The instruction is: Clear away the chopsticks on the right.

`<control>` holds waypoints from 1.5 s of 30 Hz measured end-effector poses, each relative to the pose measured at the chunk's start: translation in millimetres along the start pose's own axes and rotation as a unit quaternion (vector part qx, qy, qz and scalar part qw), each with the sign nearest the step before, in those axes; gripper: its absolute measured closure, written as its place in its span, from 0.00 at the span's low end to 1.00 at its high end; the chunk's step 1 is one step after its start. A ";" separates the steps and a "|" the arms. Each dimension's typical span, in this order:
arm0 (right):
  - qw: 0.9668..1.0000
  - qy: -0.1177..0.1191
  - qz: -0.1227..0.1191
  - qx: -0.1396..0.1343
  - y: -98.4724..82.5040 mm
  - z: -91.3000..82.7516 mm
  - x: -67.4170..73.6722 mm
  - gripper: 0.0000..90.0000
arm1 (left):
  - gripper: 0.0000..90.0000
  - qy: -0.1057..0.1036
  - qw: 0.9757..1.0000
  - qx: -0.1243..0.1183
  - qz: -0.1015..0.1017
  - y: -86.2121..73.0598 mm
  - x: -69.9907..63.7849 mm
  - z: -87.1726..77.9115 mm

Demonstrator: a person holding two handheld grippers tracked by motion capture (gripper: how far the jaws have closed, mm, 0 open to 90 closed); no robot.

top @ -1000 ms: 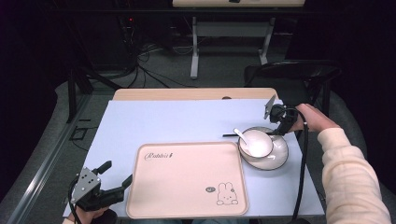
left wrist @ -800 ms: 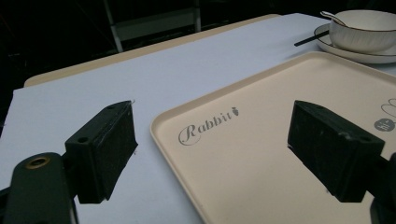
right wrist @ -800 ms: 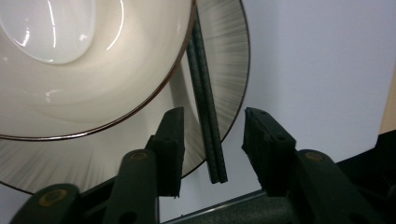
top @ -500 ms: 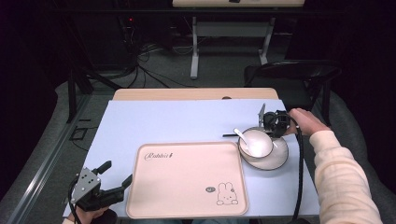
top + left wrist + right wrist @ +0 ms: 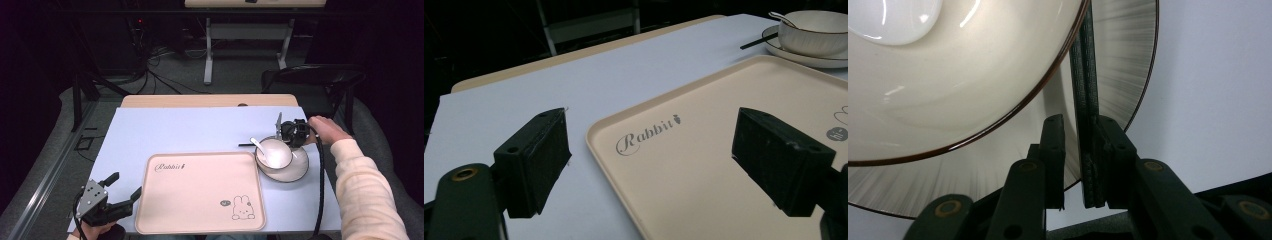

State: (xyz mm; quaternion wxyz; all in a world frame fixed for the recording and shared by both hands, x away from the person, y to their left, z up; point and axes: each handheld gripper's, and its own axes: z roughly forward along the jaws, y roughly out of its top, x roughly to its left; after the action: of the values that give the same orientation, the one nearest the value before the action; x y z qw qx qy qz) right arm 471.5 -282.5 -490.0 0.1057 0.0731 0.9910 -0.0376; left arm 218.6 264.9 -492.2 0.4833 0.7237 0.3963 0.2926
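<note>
1. The right gripper (image 5: 286, 131) is reaching over the far rim of the plate (image 5: 299, 169), just beside the bowl (image 5: 274, 153).
2. Its jaws have just been closing, and in the right gripper view a pair of black chopsticks (image 5: 1087, 75) is lying between them; one pad is touching the sticks, the other is standing slightly off.
3. The chopsticks are resting across the plate behind the bowl, which is holding a white spoon (image 5: 258, 145).
4. The left gripper (image 5: 116, 195) is hovering at the near left corner of the table (image 5: 190, 131), jaws spread wide beside the tray (image 5: 200, 190).
</note>
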 end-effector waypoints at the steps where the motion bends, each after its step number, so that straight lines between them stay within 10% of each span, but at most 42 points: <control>1: 1.000 0.000 0.000 0.000 0.0 0.0 0.0 0.84 | 0.17 0.000 1.000 0.000 0.000 0.0 0.0 0.0; 45: 1.000 0.011 -0.007 -0.027 -3.1 4.0 1.4 0.95 | 0.17 0.001 1.000 0.005 0.004 0.3 0.3 -0.1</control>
State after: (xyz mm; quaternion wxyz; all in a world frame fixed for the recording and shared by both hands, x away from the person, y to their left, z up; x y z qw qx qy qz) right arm 470.6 -285.7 -494.1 0.0966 0.0633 0.9932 -0.0108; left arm 218.8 265.1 -491.8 0.4782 0.7274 0.3952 0.2934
